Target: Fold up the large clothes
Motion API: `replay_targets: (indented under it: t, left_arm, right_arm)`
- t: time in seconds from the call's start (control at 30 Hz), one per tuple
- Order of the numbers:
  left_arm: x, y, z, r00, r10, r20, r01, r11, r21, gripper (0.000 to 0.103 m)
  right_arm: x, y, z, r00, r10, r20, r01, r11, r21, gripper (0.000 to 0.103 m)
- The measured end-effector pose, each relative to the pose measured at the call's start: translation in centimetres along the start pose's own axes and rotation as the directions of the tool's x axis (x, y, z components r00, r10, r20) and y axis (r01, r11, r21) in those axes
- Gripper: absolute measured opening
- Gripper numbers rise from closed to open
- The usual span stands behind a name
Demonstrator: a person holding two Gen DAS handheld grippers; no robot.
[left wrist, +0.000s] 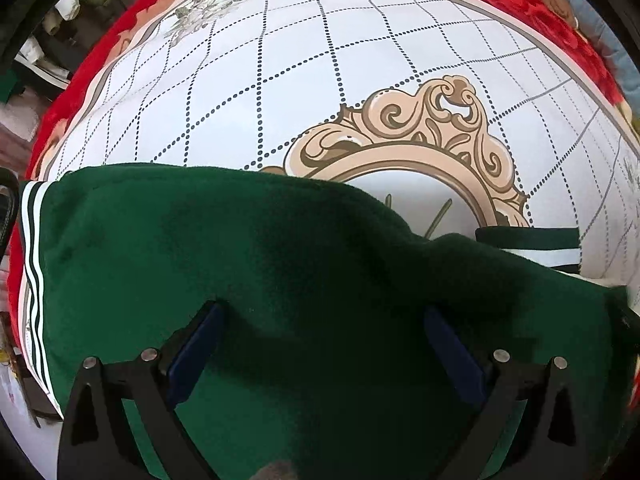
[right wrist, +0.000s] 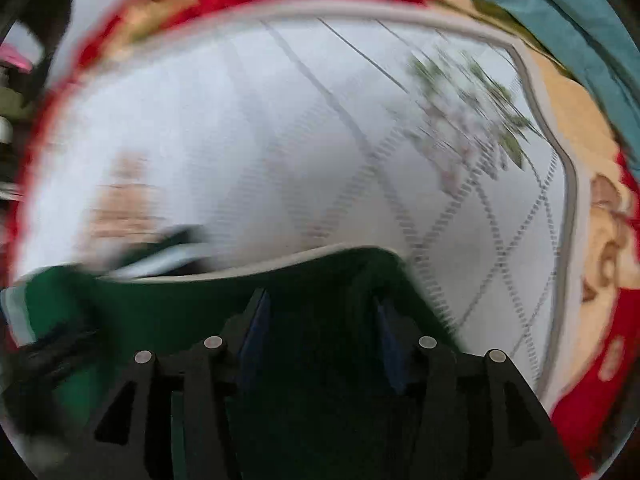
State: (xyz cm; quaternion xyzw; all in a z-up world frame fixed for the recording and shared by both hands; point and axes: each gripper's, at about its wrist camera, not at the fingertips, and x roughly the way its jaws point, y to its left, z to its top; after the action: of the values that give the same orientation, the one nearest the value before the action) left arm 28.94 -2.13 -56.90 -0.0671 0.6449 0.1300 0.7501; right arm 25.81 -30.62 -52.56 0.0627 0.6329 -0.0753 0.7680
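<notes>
A dark green garment (left wrist: 248,248) with white stripes on its hem (left wrist: 34,240) lies on a white sheet (left wrist: 248,80) printed with dotted diamonds and a beige ornate frame. A striped cuff (left wrist: 528,246) sticks out at its right. My left gripper (left wrist: 323,311) points down over the cloth, open wide, its blue pads (left wrist: 192,356) apart and clear of the fabric. The right wrist view is blurred. There the right gripper (right wrist: 320,308) hangs over the green garment (right wrist: 168,304) near its pale edge. Its jaws stand apart, with dark cloth showing in the gap and no pad pressing on it.
A red floral blanket (left wrist: 100,52) borders the sheet on all visible sides, also as the red blanket (right wrist: 592,380) at the right. Teal fabric (right wrist: 592,20) lies beyond it at the upper right. Cluttered shelves (left wrist: 48,40) stand past the bed's left edge.
</notes>
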Motion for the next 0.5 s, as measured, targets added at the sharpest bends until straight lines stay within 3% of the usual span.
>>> replay_targets:
  t: [0.03,0.13,0.2,0.27,0.33,0.4,0.5]
  left_arm:
    - [-0.1,0.2,0.1,1.0,-0.007,-0.004,0.007,1.0,-0.003,0.103]
    - [-2.1,2.2,-0.1,1.0,-0.02,0.014,0.021,0.999,-0.043,0.103]
    - [-4.8,4.9,-0.5,0.998,-0.018,0.06,0.024,0.995,-0.096,0.103]
    - [-6.8,7.3,-0.7,0.996,0.006,0.089,0.006,0.991,-0.134,0.103]
    - [-8.3,10.0,-0.7,0.992,0.068,0.109,-0.05,0.985,-0.166,0.103]
    - [-8.6,13.4,-0.4,0.983,0.151,0.105,-0.129,0.972,-0.195,0.103]
    - [-7.0,17.6,0.4,0.978,0.2,0.057,-0.179,0.95,-0.257,0.103]
  right_arm:
    - [1.1,-0.9,0.7,1.0,0.013,-0.023,-0.012,0.999,0.039,0.067]
    - [0.3,-3.6,2.3,0.993,0.097,-0.066,-0.084,0.98,0.18,0.067]
    - [-1.8,-4.7,2.5,0.997,0.069,-0.042,-0.058,0.974,0.218,0.067]
    - [-5.7,-5.9,1.8,0.999,0.027,0.036,-0.035,0.967,0.253,0.068]
    - [-8.8,-6.1,0.7,0.995,-0.005,0.099,-0.022,0.964,0.266,0.068]
    - [-10.7,-5.4,-0.3,0.99,0.026,0.139,-0.063,0.962,0.266,0.068]
    - [-11.3,-2.0,-1.7,0.978,0.161,0.133,-0.186,0.959,0.212,0.068]
